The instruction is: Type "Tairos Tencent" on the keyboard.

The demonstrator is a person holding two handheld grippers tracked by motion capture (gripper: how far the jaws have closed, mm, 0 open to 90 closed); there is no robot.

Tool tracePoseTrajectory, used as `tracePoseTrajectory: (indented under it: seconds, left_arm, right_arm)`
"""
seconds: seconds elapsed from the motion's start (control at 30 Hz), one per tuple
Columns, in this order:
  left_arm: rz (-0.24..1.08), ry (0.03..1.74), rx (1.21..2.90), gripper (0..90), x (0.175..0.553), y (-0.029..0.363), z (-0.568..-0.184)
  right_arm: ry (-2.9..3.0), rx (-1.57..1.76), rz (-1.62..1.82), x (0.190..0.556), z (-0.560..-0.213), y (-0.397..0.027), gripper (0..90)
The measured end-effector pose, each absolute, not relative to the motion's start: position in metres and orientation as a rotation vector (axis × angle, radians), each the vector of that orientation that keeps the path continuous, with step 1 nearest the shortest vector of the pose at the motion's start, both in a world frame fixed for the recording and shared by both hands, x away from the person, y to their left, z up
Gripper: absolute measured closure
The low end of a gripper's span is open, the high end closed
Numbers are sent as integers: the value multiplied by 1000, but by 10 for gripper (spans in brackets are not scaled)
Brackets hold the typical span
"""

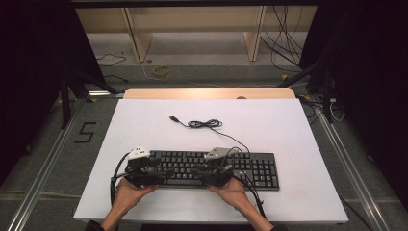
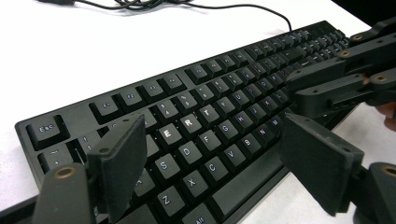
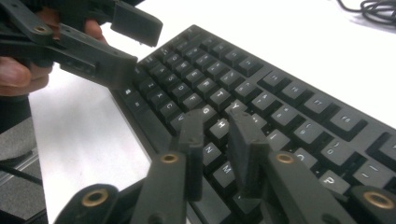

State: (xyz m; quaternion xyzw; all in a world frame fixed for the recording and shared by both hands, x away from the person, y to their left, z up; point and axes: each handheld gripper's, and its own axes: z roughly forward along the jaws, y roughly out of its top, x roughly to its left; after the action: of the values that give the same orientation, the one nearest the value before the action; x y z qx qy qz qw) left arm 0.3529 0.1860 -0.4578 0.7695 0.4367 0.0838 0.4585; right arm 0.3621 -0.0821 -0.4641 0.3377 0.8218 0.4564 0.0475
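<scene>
A black keyboard (image 1: 216, 168) lies across the near part of the white counter (image 1: 144, 120), its cable (image 1: 207, 124) running to the far side and ending in a loose coil and a plug. Two hands come in from the near edge — the left gripper (image 1: 166, 172) and the right gripper (image 1: 198, 170) face each other over the keys. Each gripper carries a grey plate, and black cables trail back toward the near edge.

black keyboard (image 1: 211, 168) with white lettering, white table (image 1: 269, 125), black cable (image 1: 204, 124), black grippers
</scene>
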Motion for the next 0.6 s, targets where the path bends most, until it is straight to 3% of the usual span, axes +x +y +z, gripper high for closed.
tracePoseTrajectory:
  seconds: [0.6]
  left_arm:
    - [203, 1075, 1913, 239, 357, 181, -458]
  right_arm:
    - [2451, 1029, 1458, 355, -454, -109, 535]
